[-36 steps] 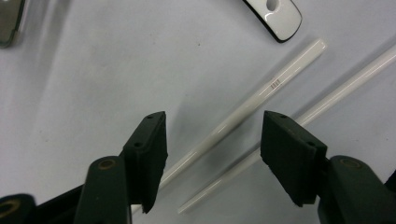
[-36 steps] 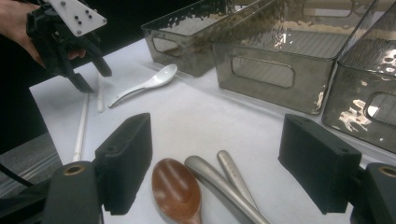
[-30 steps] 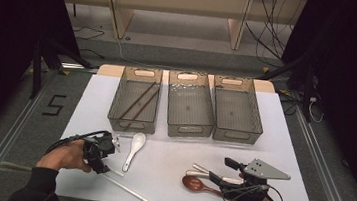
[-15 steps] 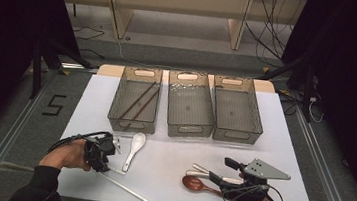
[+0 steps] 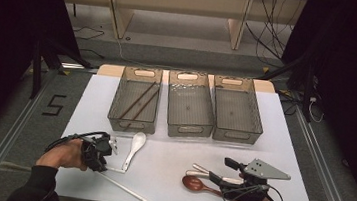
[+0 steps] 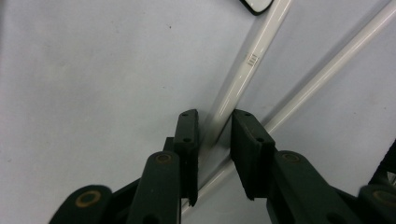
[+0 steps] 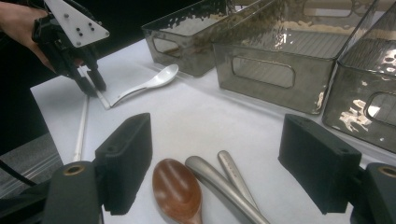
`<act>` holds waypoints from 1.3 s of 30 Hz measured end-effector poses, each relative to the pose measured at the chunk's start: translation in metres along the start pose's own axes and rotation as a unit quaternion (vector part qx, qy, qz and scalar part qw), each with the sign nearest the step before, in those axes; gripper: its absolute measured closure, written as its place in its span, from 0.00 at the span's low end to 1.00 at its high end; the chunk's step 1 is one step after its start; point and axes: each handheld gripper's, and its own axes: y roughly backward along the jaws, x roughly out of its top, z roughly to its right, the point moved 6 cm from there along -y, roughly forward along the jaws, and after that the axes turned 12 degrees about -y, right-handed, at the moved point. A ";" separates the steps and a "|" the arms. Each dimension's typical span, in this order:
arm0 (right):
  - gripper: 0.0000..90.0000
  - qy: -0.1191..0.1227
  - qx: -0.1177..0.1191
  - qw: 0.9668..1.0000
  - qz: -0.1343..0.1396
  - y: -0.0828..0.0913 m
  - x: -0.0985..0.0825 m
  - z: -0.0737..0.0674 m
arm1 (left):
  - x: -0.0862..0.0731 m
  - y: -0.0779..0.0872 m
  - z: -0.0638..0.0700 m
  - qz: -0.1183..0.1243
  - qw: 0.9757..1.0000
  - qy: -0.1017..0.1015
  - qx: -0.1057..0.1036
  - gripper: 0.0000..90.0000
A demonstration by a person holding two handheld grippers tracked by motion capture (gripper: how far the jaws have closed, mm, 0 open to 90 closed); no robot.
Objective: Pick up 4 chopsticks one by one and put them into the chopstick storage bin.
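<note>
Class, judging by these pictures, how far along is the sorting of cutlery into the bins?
Done: two brown chopsticks lie in the left bin. In hand: the left gripper has just been closing its jaws astride a white chopstick, not clearly pinching. Left: the white spoon, brown spoon and metal cutlery by the open right gripper.

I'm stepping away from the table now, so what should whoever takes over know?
Left gripper: jaws just closing around a white chopstick, not clearly clamped; second white chopstick crosses beneath.
Right gripper: open, over the brown spoon and two metal handles.
Done: brown chopsticks lie in the left bin.
Left: white chopsticks, white spoon, brown spoon and metal pieces, all on the table.
</note>
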 end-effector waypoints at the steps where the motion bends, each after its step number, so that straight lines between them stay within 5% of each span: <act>1: 0.29 0.000 0.000 1.000 0.000 0.000 0.000 0.000 | 0.000 0.000 0.000 -0.002 1.000 -0.002 0.000 0.80; 23: 0.29 0.000 0.000 1.000 0.000 0.000 0.000 0.000 | -0.010 0.001 0.005 -0.014 1.000 -0.008 -0.003 0.85; 39: 0.29 0.001 0.000 1.000 0.000 0.000 0.000 -0.001 | -0.017 0.002 0.001 -0.018 1.000 0.009 0.001 0.87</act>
